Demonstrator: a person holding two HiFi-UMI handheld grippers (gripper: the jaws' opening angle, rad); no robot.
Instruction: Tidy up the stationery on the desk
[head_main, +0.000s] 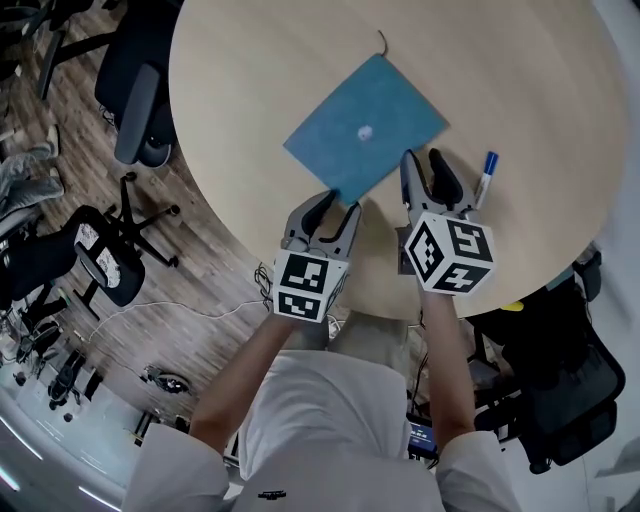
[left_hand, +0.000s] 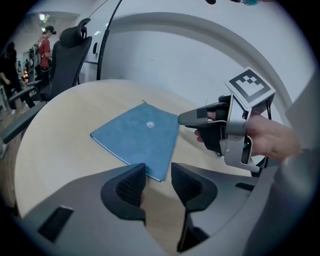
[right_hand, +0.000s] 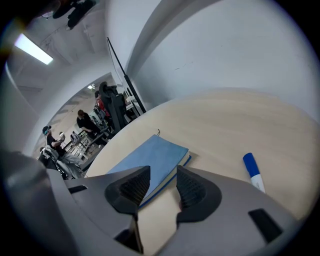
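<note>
A blue notebook (head_main: 366, 126) lies closed on the round wooden desk (head_main: 520, 90), with a thin ribbon at its far corner. A blue-capped white marker (head_main: 485, 179) lies to its right. My left gripper (head_main: 334, 208) hovers at the notebook's near corner (left_hand: 159, 174), open, nothing between its jaws. My right gripper (head_main: 425, 165) stands open beside the notebook's right edge (right_hand: 170, 172), with the marker (right_hand: 253, 171) just to its right. In the left gripper view the right gripper (left_hand: 202, 118) shows held by a hand.
Black office chairs (head_main: 140, 90) stand on the wooden floor to the desk's left, another chair (head_main: 560, 390) at the lower right. The desk's near edge (head_main: 370, 312) runs right under both grippers. People (right_hand: 85, 122) and desks fill the room's far side.
</note>
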